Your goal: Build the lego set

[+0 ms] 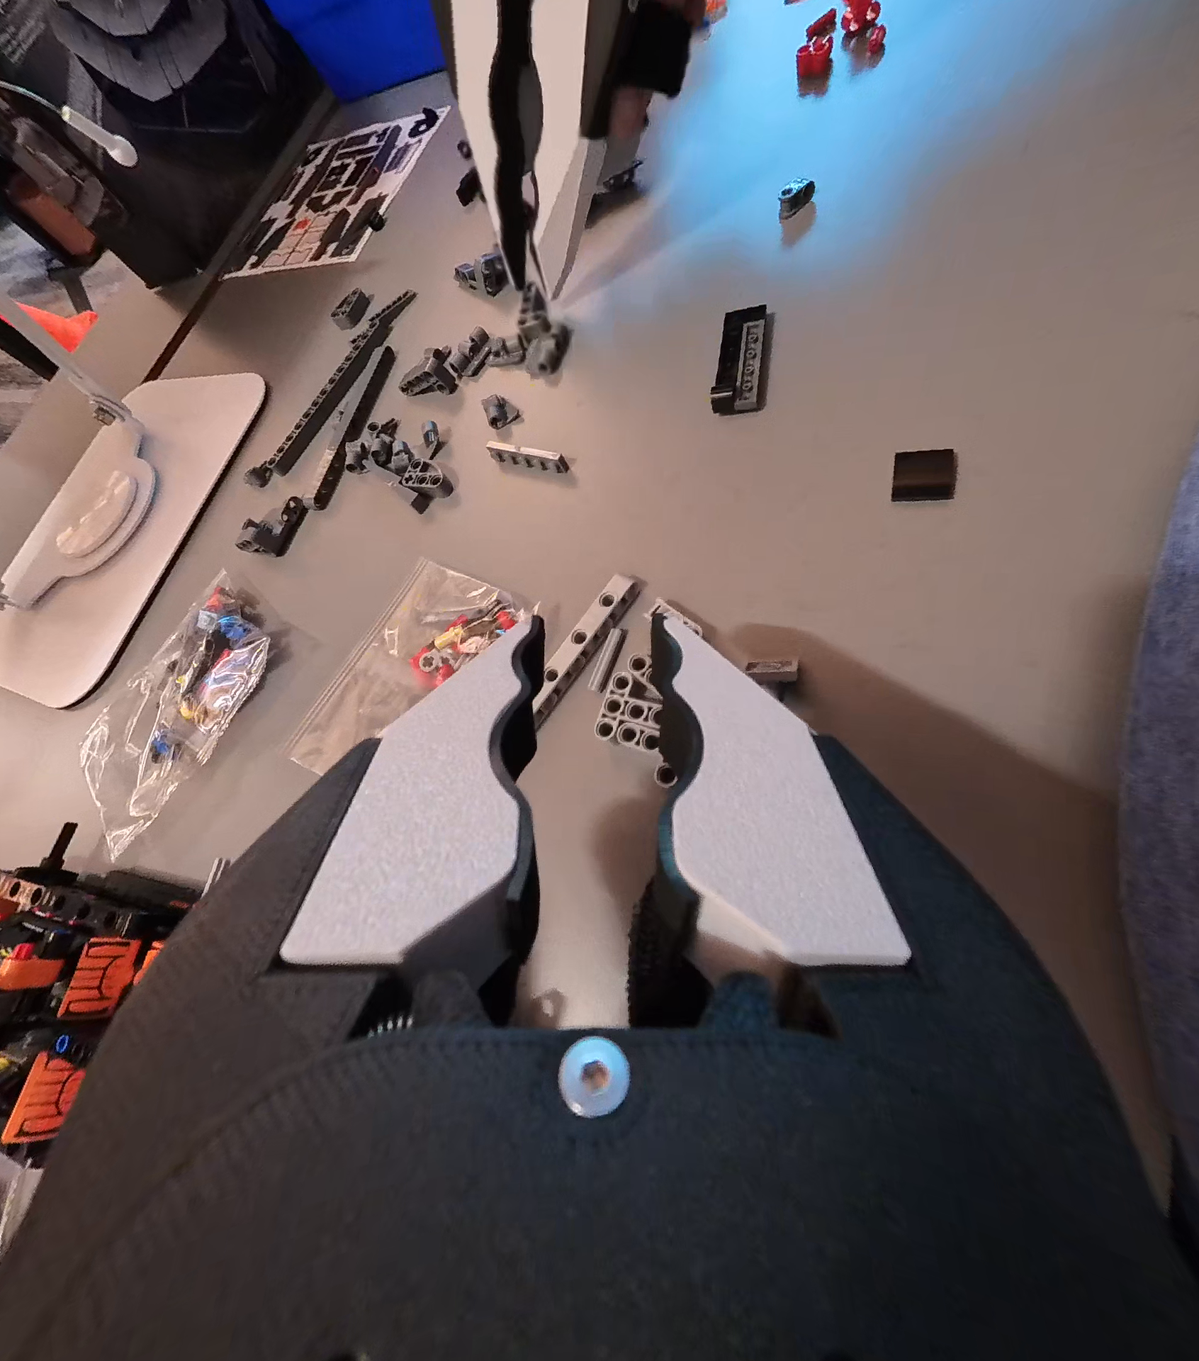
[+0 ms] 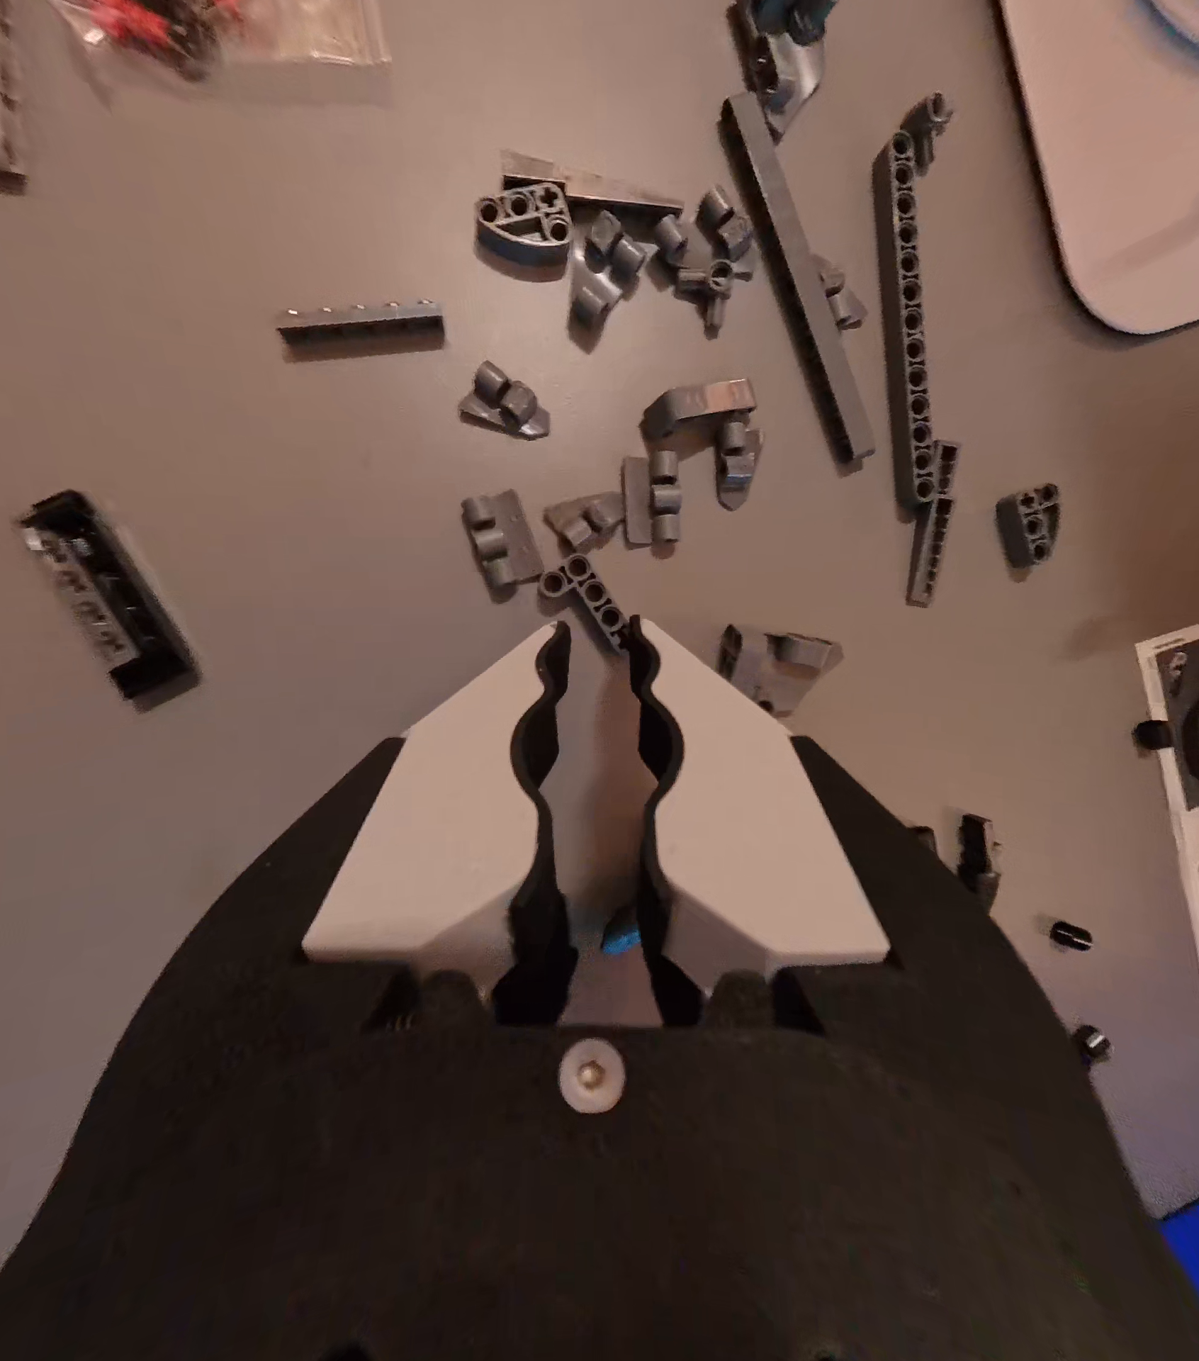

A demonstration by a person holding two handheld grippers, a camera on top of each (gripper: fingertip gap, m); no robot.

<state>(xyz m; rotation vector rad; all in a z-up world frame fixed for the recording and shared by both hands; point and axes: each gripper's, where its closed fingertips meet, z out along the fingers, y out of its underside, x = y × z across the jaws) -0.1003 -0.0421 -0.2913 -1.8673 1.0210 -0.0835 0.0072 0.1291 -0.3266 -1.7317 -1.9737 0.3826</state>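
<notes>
On the tabletop (image 2: 214,442), right off the tips of the right gripper (image 2: 596,633), there's a small dark grey L-shaped liftarm (image 2: 585,598) lying flat, and it looks like the pick here. The jaws are parted with only a narrow gap and nothing between them, and the beam's near end sits right at that gap, though I can't tell if it's touching yet. It's hard plastic, so I'd guess very light, totally stiff and a bit slick, the kind of piece that skates or flips if you pinch it off-centre. I'd grab it across the two long flat sides of the straight arm, near the middle, not at the short bent end, where it'd likely twist out. It's crowded too: a grey hinge-type piece (image 2: 501,541) and another small connector (image 2: 585,519) lie just beside it, so a sloppy approach could nudge those. The long thin beam (image 2: 909,324) farther off should be just as stiff but awkward, since it'd lever around if held at one end. Over on the other side, the left gripper (image 1: 596,626) hovers with its jaws spread and empty above a light grey beam (image 1: 585,644) and a light grey multi-hole frame piece (image 1: 630,707). From that view the right gripper's tips are down in the dark grey pile, but it's motion-blurred. The half-built orange and black model (image 1: 37,979) sits at the left edge — it probably needs holding by its frame rather than its panels, while the parts bags (image 1: 177,692) are floppy and crinkly.
</notes>
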